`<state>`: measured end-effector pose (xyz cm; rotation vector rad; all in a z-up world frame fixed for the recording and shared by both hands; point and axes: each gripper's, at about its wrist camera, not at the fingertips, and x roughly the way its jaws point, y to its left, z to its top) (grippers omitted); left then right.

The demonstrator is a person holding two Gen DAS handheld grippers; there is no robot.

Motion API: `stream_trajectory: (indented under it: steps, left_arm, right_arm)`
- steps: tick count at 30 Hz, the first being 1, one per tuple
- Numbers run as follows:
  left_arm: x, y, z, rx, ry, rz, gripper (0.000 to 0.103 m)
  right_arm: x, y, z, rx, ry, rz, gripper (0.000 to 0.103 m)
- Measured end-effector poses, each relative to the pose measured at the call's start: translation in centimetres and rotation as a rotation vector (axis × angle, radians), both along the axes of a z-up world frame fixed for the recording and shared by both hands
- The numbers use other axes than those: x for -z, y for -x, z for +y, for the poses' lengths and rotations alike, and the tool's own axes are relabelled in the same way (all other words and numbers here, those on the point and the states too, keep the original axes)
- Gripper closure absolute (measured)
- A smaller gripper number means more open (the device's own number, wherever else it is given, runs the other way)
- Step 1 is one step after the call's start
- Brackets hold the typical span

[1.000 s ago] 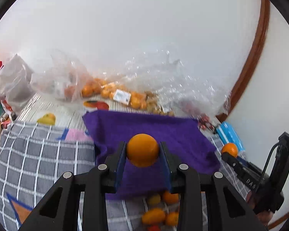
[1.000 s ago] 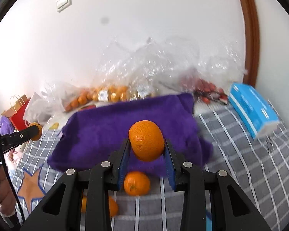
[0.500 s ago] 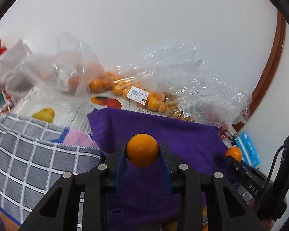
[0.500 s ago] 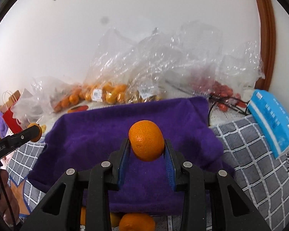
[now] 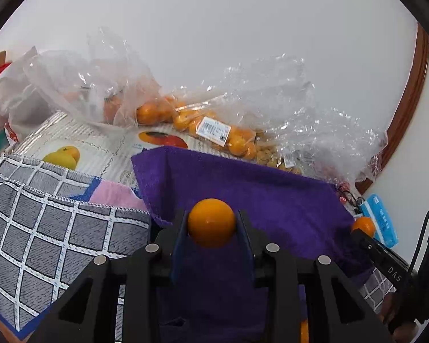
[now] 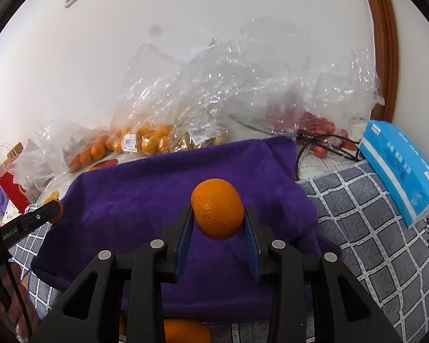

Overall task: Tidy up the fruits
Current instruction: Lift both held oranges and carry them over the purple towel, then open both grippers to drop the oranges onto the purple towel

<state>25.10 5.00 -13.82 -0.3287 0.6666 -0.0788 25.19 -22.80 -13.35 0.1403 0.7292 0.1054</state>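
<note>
Orange fruit fills both claws: the left claw (image 5: 211,224) pinches a smooth orange (image 5: 211,223), the right claw (image 6: 218,218) a dimpled mandarin (image 6: 217,208), both above the purple towel (image 6: 157,197). Each should lower gently before releasing, well short of the plastic bags (image 6: 214,91) beyond.

Purple towel (image 6: 146,200) seemingly bare; bags (image 6: 214,97) behind.

A blue tissue box (image 6: 401,168) lies on the grey checked cloth (image 6: 366,228), near a red paper bag (image 6: 10,187)
</note>
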Motion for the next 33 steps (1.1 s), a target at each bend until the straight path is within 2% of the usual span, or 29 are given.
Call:
stream_trajectory:
  steps: [6, 15, 24, 33]
  left_arm:
    - [0.7, -0.1, -0.5, 0.015, 0.011, 0.015, 0.071]
    - [1.3, -0.5, -1.5, 0.047, -0.014, 0.04, 0.071]
    - [1.7, -1.0, -1.5, 0.041, -0.013, 0.068, 0.071]
    - [1.9, -1.1, -1.7, 0.042, -0.032, 0.081, 0.071]
  right_arm:
    - [1.0, -0.3, 0.2, -0.002, 0.008, 0.033, 0.068]
    - [2.0, -0.6, 0.4, -0.006, 0.015, 0.065, 0.068]
    - [2.7, -1.1, 0.4, 0.005, 0.015, 0.101, 0.068]
    - [2.5, -0.9, 1.1, -0.014, 0.041, 0.088, 0.068]
